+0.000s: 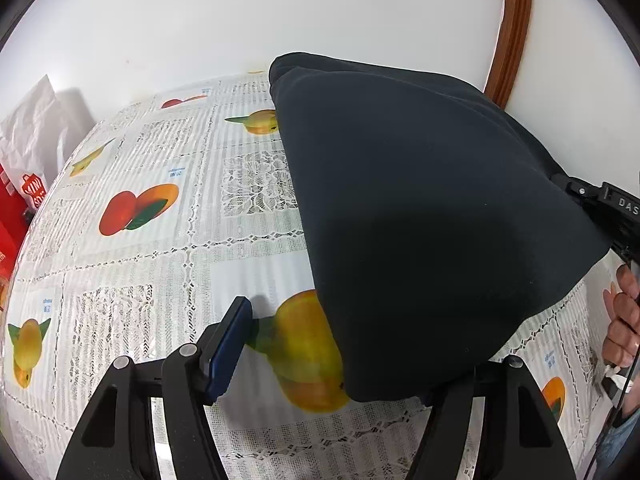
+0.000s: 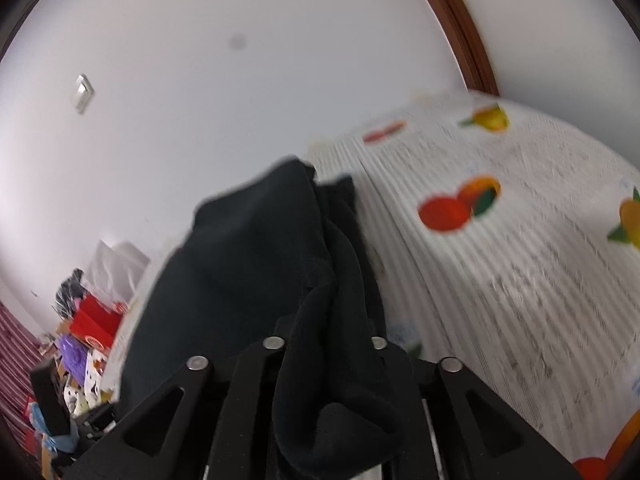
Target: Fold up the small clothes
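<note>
The dark garment [image 1: 420,216] hangs lifted above the bench [image 1: 160,264], draped in a broad sheet running from far edge toward the camera. Right tongs [image 2: 328,360] are clamped on its bunched fabric; left tongs [image 1: 336,344] stand apart (one pad hidden under cloth). A red bag [image 1: 32,192] reads "MINI".

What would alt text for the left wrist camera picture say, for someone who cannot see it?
A black garment hangs lifted over a table with a fruit-print lace tablecloth, its lower edge draped over one side of the left gripper, whose blue-padded finger stands bare. At the right edge, the right gripper meets the cloth, with a hand below it.
</note>
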`<action>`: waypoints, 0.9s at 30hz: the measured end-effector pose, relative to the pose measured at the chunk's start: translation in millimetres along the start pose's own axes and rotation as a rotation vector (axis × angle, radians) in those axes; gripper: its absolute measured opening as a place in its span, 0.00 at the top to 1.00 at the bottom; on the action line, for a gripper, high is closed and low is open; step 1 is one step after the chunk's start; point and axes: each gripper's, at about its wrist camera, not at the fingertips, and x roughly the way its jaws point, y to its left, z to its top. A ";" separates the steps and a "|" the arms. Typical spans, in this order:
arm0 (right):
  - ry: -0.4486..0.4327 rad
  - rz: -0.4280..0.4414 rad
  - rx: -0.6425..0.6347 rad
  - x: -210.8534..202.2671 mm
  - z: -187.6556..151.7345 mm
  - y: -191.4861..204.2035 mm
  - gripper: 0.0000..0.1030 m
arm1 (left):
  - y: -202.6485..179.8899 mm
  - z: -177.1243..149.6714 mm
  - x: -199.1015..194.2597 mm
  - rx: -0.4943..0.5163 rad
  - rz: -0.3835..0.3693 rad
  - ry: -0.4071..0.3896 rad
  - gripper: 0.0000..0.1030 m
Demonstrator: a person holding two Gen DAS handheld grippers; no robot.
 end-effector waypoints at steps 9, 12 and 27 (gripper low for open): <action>-0.091 -0.172 -0.257 -58.2 9.1 25.2 0.72 | 1.3 -14.5 -35.3 0.029 -0.107 0.016 0.38; -0.051 -0.136 -0.362 -49.5 -3.3 40.9 0.73 | -2.0 -17.8 -61.3 0.038 -0.149 -0.038 0.37; 0.055 -0.190 -0.379 -36.0 0.9 31.8 0.73 | 5.9 10.6 -7.9 0.044 -0.120 0.033 0.35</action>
